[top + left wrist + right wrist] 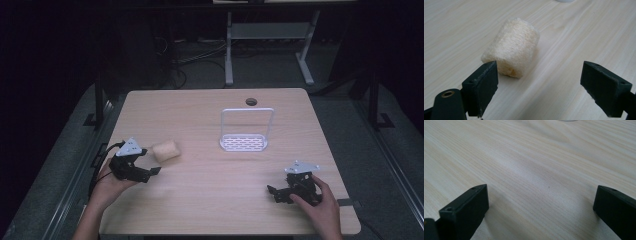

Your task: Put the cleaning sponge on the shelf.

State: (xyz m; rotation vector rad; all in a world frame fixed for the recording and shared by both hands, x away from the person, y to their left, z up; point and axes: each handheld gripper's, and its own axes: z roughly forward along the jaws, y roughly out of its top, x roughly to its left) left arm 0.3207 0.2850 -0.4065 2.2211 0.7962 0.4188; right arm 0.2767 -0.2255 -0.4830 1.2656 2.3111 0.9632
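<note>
A pale beige loofah sponge lies on the wooden table, left of centre. My left gripper sits just to its left with jaws spread wide. In the left gripper view the sponge lies ahead of the left jaw, not between the pads, and the left gripper is open. My right gripper rests near the front right of the table, held by a hand. In the right gripper view the right gripper is open over bare wood.
A white rack with a slotted base and a tall wire frame stands at the table's middle back. A round cable hole sits near the far edge. Desk legs and cables stand on the dark floor beyond.
</note>
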